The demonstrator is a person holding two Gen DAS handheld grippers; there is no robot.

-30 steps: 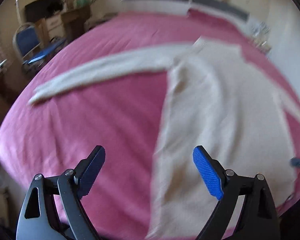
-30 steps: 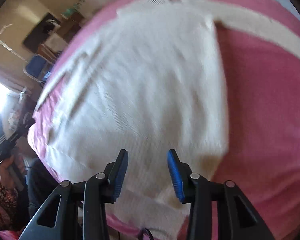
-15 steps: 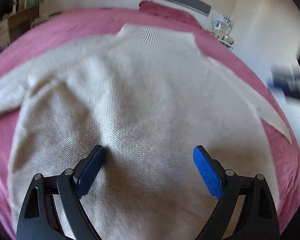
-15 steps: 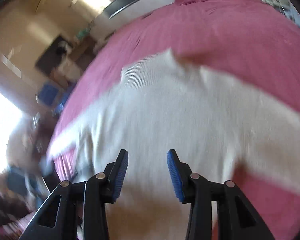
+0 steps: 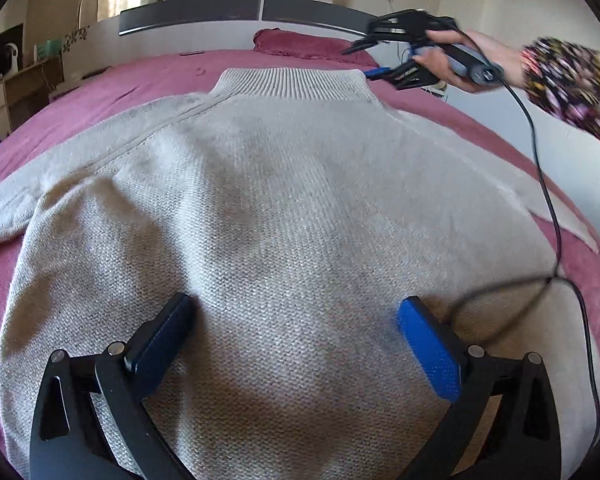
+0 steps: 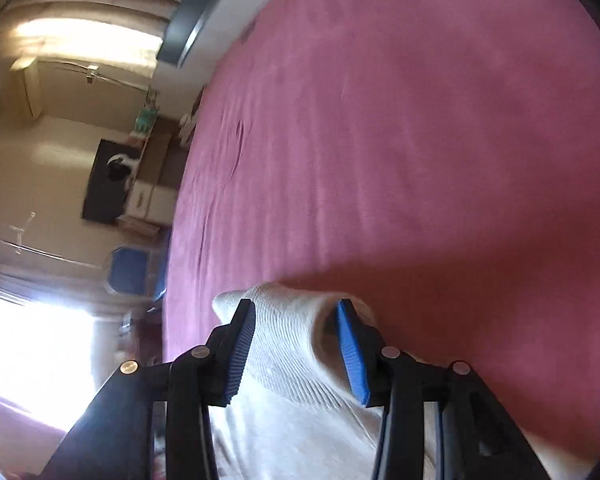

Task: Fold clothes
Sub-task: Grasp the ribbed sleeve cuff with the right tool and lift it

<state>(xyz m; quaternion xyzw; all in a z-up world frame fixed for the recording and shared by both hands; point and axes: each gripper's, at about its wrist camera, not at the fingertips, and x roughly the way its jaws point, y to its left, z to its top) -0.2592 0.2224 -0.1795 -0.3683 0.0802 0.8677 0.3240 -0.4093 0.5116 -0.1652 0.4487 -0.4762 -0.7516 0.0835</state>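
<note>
Sweater [image 5: 284,216] flat on bed [image 5: 100,92], collar [image 5: 292,84] at 12. Soft, floppy knit; grab thick collar rib. My left tool [image 5: 296,320] spread over hem, right tool [image 6: 296,316] spread around collar, not pinching.

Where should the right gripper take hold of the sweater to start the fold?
At the ribbed collar, which the open right gripper already straddles. Come in from the headboard side: the collar is a thick raised edge, easier to pinch than the flat body of the sweater.

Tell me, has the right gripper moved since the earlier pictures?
Yes. The right gripper went forward over the cream knitted sweater to its ribbed collar, toward the grey headboard.
</note>
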